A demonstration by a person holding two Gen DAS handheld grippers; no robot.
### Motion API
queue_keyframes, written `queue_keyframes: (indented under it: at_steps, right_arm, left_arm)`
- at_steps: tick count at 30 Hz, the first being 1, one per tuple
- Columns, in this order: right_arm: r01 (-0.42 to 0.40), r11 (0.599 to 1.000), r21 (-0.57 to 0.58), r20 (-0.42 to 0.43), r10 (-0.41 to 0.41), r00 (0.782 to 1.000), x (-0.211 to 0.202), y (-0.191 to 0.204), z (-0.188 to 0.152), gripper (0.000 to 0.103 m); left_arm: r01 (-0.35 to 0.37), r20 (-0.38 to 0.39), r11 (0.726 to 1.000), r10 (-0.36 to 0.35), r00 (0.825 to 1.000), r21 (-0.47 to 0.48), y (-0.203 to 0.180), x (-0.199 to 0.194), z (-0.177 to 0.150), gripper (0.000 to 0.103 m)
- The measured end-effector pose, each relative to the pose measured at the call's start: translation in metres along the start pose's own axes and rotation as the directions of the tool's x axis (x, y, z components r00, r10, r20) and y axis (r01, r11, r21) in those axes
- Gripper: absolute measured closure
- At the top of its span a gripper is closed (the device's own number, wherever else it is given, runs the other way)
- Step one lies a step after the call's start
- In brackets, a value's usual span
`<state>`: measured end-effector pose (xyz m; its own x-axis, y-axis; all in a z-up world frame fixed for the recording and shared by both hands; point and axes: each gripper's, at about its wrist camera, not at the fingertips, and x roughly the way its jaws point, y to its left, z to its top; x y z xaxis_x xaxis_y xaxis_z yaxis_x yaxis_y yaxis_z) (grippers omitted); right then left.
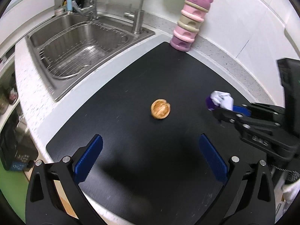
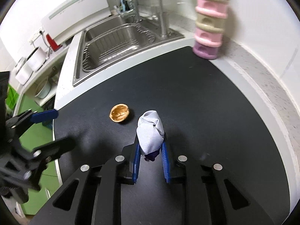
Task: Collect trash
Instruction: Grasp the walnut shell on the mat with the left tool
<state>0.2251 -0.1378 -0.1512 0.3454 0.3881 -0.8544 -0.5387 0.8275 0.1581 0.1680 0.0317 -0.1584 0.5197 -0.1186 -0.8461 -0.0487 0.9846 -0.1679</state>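
A half walnut shell (image 1: 160, 109) lies hollow side up on the black mat (image 1: 131, 86); it also shows in the right wrist view (image 2: 119, 115). My left gripper (image 1: 150, 153) is open and empty, hovering short of the shell. My right gripper (image 2: 151, 146) is shut on a crumpled white and purple wrapper (image 2: 150, 135), held just above the mat to the right of the shell. The wrapper (image 1: 220, 99) and the right gripper (image 1: 221, 107) also show at the right of the left wrist view. The left gripper (image 2: 54, 129) shows at the left of the right wrist view.
A steel sink (image 1: 78, 45) with a wire rack and taps lies beyond the mat at the left. A pink and purple stacked container (image 1: 189, 22) stands at the mat's far corner by the white wall. The counter edge drops off at the left to shelves and a green floor.
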Motion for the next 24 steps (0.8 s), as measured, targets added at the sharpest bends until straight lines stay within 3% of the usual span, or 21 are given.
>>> queue_keyframes:
  at_steps: [13, 15, 16, 18, 24]
  right_arm:
    - [0.028, 0.996, 0.085, 0.022, -0.030, 0.999, -0.029, -0.044, -0.018, 0.083]
    - [0.030, 0.995, 0.095, 0.022, -0.032, 0.999, -0.031, -0.050, -0.019, 0.083]
    - [0.031, 0.995, 0.097, 0.022, -0.033, 0.999, -0.030, -0.052, -0.020, 0.083]
    - [0.030, 0.995, 0.100, 0.022, -0.033, 0.999, -0.030, -0.055, -0.021, 0.083]
    - [0.017, 0.995, 0.098, 0.028, -0.019, 0.999, -0.032, -0.056, -0.022, 0.083]
  left_arm:
    - [-0.023, -0.045, 0.996, 0.027, 0.999, 0.087, -0.026, 0.070, 0.028, 0.005]
    - [-0.032, -0.062, 0.995, 0.038, 0.997, 0.095, -0.027, 0.079, 0.028, 0.033]
    - [-0.037, -0.072, 0.995, 0.043, 0.996, 0.094, -0.027, 0.083, 0.028, 0.040]
    - [-0.048, -0.074, 0.995, 0.055, 0.996, 0.086, -0.026, 0.087, 0.027, 0.068]
    - [-0.034, -0.066, 0.997, 0.039, 0.997, 0.071, -0.025, 0.082, 0.026, 0.070]
